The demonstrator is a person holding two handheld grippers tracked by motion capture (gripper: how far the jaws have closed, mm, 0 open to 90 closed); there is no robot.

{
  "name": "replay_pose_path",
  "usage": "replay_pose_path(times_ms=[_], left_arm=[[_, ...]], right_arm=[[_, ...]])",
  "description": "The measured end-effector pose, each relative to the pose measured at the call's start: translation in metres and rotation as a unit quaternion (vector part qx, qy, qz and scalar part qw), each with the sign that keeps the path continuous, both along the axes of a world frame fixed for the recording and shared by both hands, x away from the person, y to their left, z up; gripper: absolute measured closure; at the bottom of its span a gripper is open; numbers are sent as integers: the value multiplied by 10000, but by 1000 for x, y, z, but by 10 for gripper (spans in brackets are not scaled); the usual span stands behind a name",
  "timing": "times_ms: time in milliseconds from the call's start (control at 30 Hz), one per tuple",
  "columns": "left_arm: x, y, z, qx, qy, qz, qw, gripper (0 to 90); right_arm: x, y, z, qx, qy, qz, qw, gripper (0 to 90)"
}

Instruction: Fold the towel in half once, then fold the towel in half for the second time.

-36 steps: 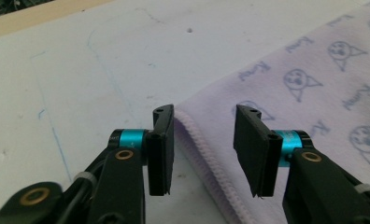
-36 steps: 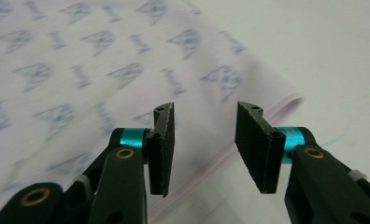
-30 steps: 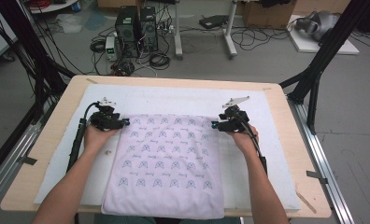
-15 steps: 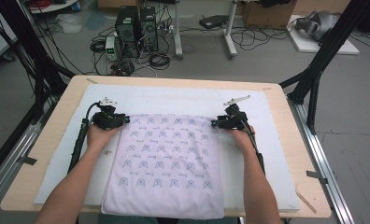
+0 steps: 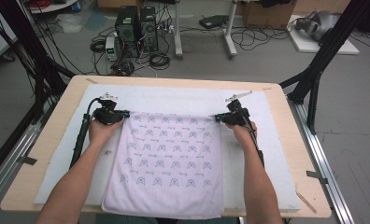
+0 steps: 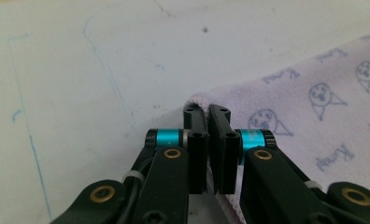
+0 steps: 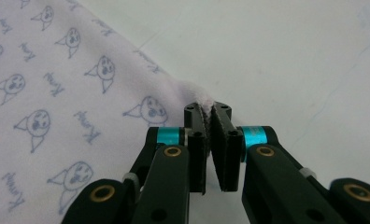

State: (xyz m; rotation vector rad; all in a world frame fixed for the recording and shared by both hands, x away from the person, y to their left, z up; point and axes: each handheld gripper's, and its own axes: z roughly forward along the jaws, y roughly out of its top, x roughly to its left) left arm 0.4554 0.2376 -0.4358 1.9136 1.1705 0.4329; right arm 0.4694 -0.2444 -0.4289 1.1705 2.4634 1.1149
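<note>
Towel status: pale lilac terry towel printed with small blue cartoon faces (image 5: 167, 163) lies flat on the white padded mat (image 5: 272, 158) covering the light wooden table (image 5: 47, 140), near edge at the person's side, far edge running left-right between the two tools. Left gripper (image 5: 122, 113) has its jaws pinched narrow on the far-left corner — in the left gripper view the fabric edge is sandwiched between the pads, the towel (image 6: 314, 102) spreading off to the right of the left gripper (image 6: 207, 112). Right gripper (image 5: 219, 118) mirrors it: jaws clamped on the far-right corner, the towel (image 7: 57, 93) fanning left of the right gripper (image 7: 207, 109). Key relation: the whole body of cloth lies toward the person from both jaws, long axis running near-far, both corners level and equally far out. Judgement — next move looks like a fold, lifting both far corners together and carrying them back toward the near edge; keep the hands level or the edge skews.
</note>
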Motion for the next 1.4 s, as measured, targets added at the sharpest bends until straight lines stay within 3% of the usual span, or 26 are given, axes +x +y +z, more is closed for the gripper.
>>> replay_pose_path(times_ms=[33,167,333,500,567,600,733,800,933,1033,1267,1400], left_arm=[[0,1,1,-57,-21,22,10000,857],[3,0,5,-51,3,15,10000,858],[8,-7,18,8,-155,-48,9999,858],[15,-4,31,-68,-189,-21,9998,858],[18,-2,38,-160,-300,7,9994,857],[20,-1,42,-196,-265,8,9995,858],[21,0,53,-203,-418,-23,9989,858],[21,2,53,-272,-392,11,9989,857],[20,1,51,-192,-319,-52,9993,857],[20,1,54,-208,-402,-68,9990,857],[16,6,56,-235,-385,-204,9988,857],[9,8,61,-369,-470,-341,9976,857]], right_arm=[[1,0,1,9,-73,10,10000,855],[2,-3,-1,40,-8,-80,10000,856],[6,-7,4,-8,-16,-93,10000,857],[15,-5,26,-44,-169,-114,9998,857],[18,-4,35,-60,-239,-123,9996,857],[19,-4,40,-65,-296,-130,9995,857],[23,-4,56,-55,-443,-140,9989,857],[22,-4,57,-6,-429,-168,9989,857],[20,-3,56,24,-374,-135,9992,855],[20,-2,57,60,-395,-106,9991,854],[15,0,61,296,-410,44,9987,854],[10,1,65,365,-397,161,9984,854]])
